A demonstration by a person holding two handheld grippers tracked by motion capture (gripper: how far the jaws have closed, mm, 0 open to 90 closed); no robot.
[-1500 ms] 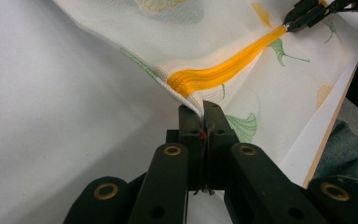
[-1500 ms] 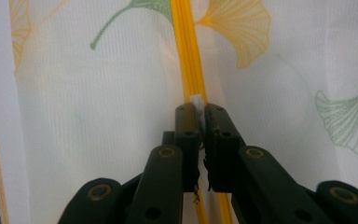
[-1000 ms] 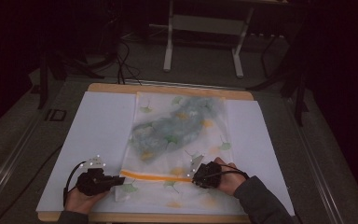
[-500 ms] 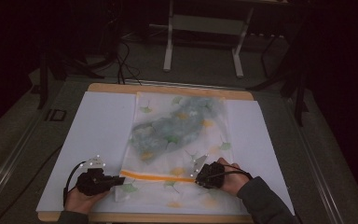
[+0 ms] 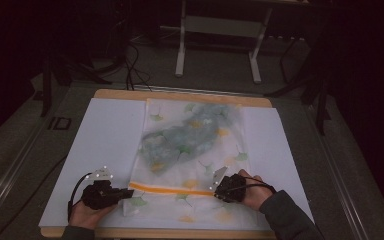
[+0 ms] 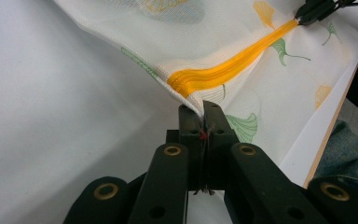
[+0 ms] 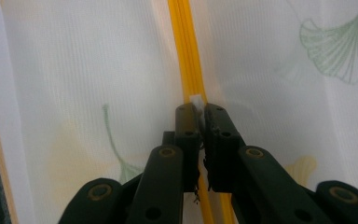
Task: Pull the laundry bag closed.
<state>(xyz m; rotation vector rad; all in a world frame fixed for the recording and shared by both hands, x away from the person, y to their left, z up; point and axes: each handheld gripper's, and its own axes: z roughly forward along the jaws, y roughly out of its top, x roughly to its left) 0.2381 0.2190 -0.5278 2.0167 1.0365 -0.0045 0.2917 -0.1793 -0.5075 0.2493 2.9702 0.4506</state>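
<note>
In the high view, a white mesh laundry bag printed with green and yellow ginkgo leaves (image 5: 192, 150) lies flat in the middle of the frame on a white sheet (image 5: 105, 145) that covers a light wooden table (image 5: 180, 95). Something grey-green and bunched shows through the mesh in the bag's upper half. An orange zipper band (image 5: 172, 189) runs across the bag's lower part. The left gripper (image 5: 128, 192) sits at the lower left of the frame, its tips at the left end of the band, with the person's left hand (image 5: 87, 212) behind it. The right gripper (image 5: 216, 192) sits at the lower right of centre, at the band's right end, held by the right hand (image 5: 255, 192) in a dark sleeve (image 5: 287, 217).

In the left gripper view, the two black jaws rise from the bottom centre and are pressed together on the corner of the mesh bag (image 6: 223, 42), just where the orange zipper band (image 6: 223, 70) begins. The fabric lifts slightly into the pinch. The band runs to the upper right of the frame, where the other gripper (image 6: 303, 18) meets its far end. The white sheet (image 6: 65, 116) spreads over the left half.

In the right gripper view, the jaws at the centre are closed on a small white zipper pull tab (image 7: 196, 100) on the orange band (image 7: 186, 46), which runs straight up the frame. Mesh fabric (image 7: 270, 93) lies flat on both sides.
</note>
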